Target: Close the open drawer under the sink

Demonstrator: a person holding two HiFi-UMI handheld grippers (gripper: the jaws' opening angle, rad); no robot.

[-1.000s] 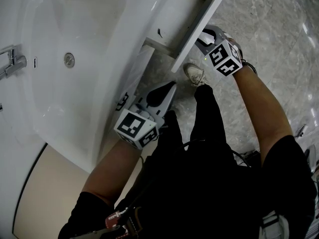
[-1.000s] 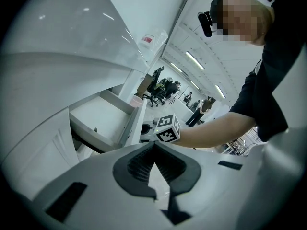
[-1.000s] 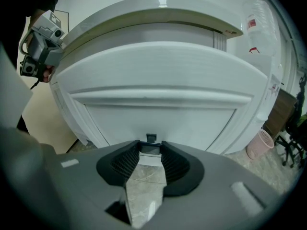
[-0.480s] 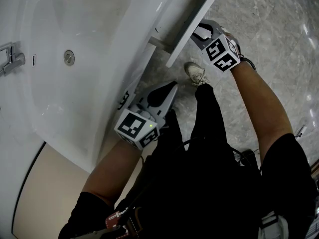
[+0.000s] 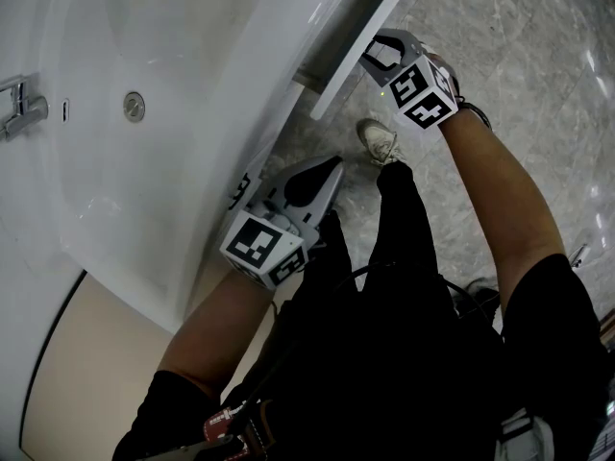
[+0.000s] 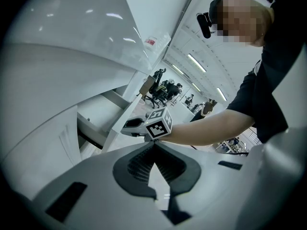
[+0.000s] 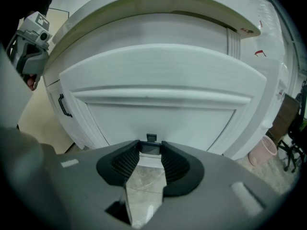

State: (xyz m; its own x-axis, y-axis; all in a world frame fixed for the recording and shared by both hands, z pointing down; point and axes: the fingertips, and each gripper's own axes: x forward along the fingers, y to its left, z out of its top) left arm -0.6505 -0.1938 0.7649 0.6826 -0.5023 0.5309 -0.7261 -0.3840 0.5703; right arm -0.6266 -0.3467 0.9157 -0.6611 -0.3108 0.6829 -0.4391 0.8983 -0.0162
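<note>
One sec of pushing has taken the drawer (image 5: 386, 8) noticeably further in under the sink (image 5: 173, 161). Vs a sec ago, its white front sits closer to the sink's front rim and much less of its box shows past that rim; the right gripper (image 5: 370, 62) has travelled in w/ it. That gripper's jaws are held wide, tips either side of the dark handle (image 7: 151, 148), which fills the gap pad to pad, so it reads as a pinch on the handle, not a bare push. The left gripper (image 5: 317, 179) hangs idle below the sink's front rim, jaws pressed together w/ nothing btw them. Meaning: closing is well under way but not done. The left gripper view has the drawer front standing off from the cabinet under the sink, w/ a side wall and a dark gap showing. Hard to read: in the head view the sink's rim covers the remaining gap and the drawer's far end is cut off at the top edge. The right gripper view is filled by the drawer front, so travel left can't be judged. Pad contact on the handle is prob., not certain.
</note>
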